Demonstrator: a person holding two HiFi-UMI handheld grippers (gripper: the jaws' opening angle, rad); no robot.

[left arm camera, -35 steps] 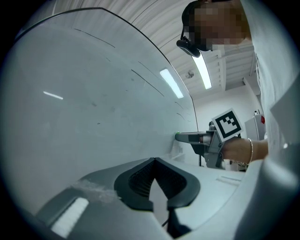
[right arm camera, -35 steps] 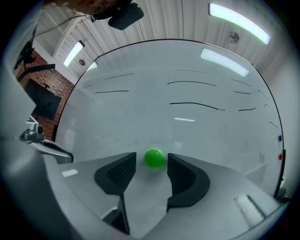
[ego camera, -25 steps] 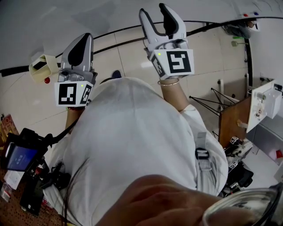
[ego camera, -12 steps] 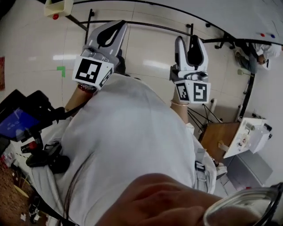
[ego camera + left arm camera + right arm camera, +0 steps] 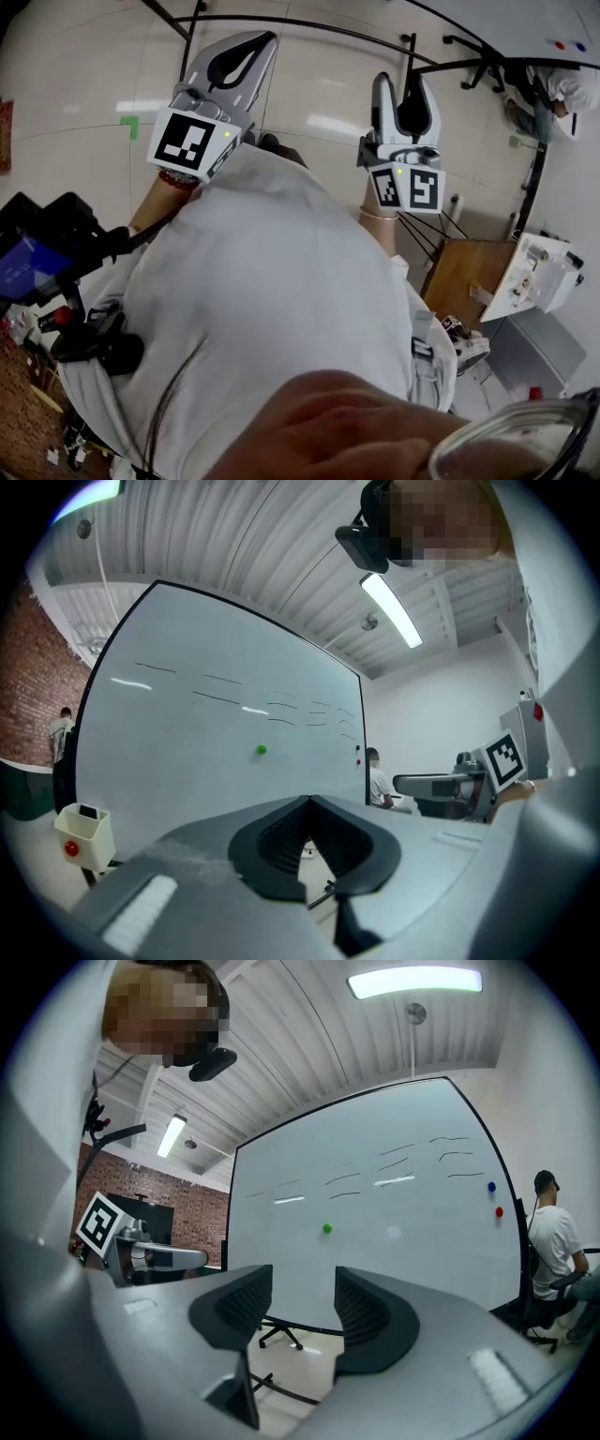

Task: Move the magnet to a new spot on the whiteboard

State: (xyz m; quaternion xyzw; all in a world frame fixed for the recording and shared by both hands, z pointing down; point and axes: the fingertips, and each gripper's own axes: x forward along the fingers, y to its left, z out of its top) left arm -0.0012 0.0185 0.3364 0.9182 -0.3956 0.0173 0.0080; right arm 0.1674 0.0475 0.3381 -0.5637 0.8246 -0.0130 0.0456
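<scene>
The green magnet (image 5: 326, 1228) sits mid-whiteboard (image 5: 422, 1251), well ahead, just above the right gripper (image 5: 303, 1283), whose jaws stand apart; the left gripper (image 5: 309, 801) is closed and empty.

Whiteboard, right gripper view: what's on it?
One green magnet near the middle of the whiteboard, a blue magnet and a red magnet by its right edge, faint marker strokes above. The right tool, jaws apart, covers part of its lower edge; anything there is hidden.
</scene>
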